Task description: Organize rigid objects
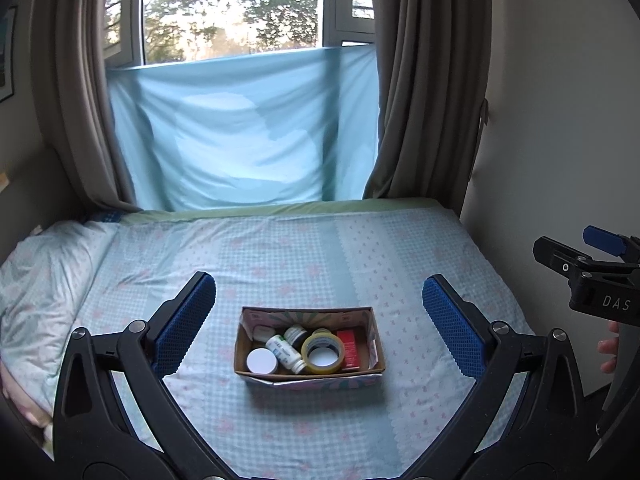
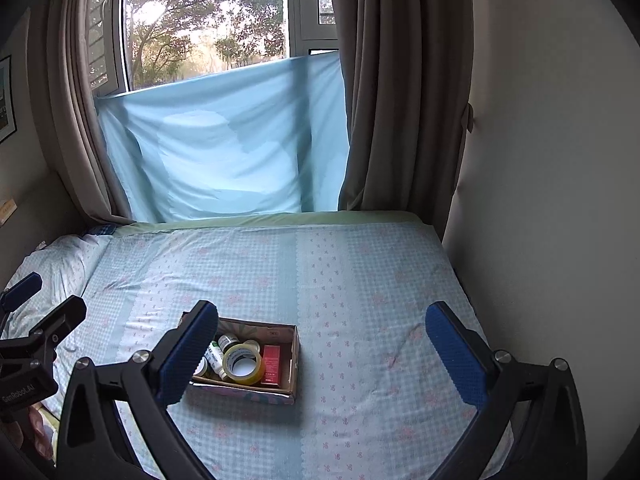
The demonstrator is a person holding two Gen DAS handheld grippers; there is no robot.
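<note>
A small open cardboard box sits on the bed, low in the middle of the left wrist view. Inside lie a yellow tape roll, a white pill bottle, a dark-capped bottle, a white-lidded jar and a red carton. My left gripper is open and empty, hovering before the box. My right gripper is open and empty too, with the box at its left finger, the tape roll and red carton showing.
The bed sheet is checked blue with pink flowers. A pillow lies at the left. A wall borders the bed's right side. Brown curtains and a blue cloth hang at the window behind.
</note>
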